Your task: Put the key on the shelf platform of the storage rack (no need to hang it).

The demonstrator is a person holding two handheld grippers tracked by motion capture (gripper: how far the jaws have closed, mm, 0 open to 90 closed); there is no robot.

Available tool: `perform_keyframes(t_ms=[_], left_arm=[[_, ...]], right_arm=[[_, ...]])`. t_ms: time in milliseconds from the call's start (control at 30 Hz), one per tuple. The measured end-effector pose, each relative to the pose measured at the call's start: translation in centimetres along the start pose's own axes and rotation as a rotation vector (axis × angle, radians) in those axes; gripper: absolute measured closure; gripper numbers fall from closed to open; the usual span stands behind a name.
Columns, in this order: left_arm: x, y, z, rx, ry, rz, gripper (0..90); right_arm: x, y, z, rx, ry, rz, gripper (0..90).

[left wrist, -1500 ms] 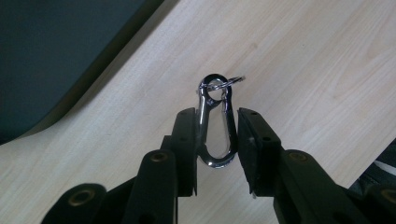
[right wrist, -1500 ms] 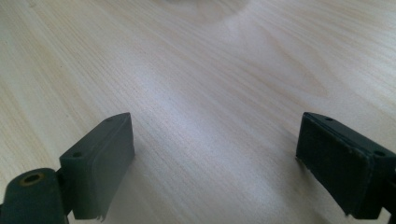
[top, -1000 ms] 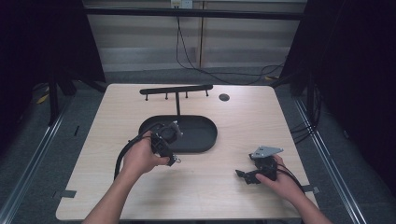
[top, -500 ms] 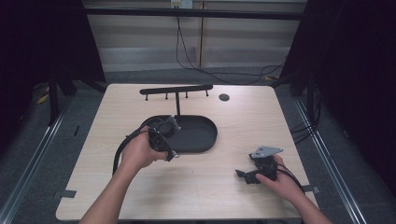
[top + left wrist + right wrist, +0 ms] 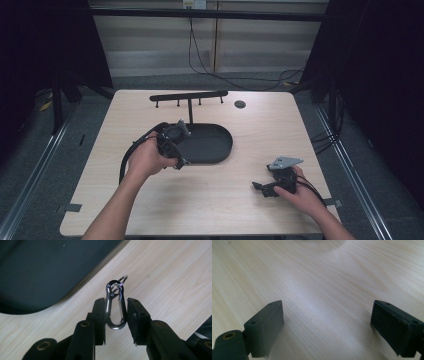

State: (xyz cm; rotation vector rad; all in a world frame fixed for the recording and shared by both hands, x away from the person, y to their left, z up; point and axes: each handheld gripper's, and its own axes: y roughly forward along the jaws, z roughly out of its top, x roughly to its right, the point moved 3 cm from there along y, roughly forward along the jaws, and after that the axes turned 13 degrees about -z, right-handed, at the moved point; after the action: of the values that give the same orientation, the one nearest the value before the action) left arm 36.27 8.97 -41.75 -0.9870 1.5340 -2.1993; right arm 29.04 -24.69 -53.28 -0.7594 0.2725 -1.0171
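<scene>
A silver carabiner [image 5: 115,308] with a small key ring [image 5: 122,280] on its top end stands upright between the jaws of my left gripper [image 5: 115,312], which is shut on its two long sides. In the high view this left gripper [image 5: 180,163] hangs over the near left rim of a dark oval tray [image 5: 212,145], just above the wooden table [image 5: 210,200]. My right gripper [image 5: 262,190] rests low on the table at the near right. Its jaws [image 5: 327,325] stand wide open with only bare wood between them.
A black bar with several pegs [image 5: 189,96] stands on a post behind the tray. A small dark disc [image 5: 240,104] lies at the far right of the table. The left gripper's cable [image 5: 131,152] loops beside the left hand. The tray's dark floor [image 5: 45,272] lies beyond the carabiner.
The left hand has drifted a little away from the person, to the tray's near left rim, with the carabiner still held. The right hand has kept still.
</scene>
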Motion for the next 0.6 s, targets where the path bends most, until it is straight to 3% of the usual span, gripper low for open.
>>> perform_keyframes(t_ms=[600], left_arm=[[-0.69,-0.86,0.75,0.019,-0.016,0.017,69.0]], right_arm=[[0.00,0.00,0.00,0.000,0.000,0.000,10.6]])
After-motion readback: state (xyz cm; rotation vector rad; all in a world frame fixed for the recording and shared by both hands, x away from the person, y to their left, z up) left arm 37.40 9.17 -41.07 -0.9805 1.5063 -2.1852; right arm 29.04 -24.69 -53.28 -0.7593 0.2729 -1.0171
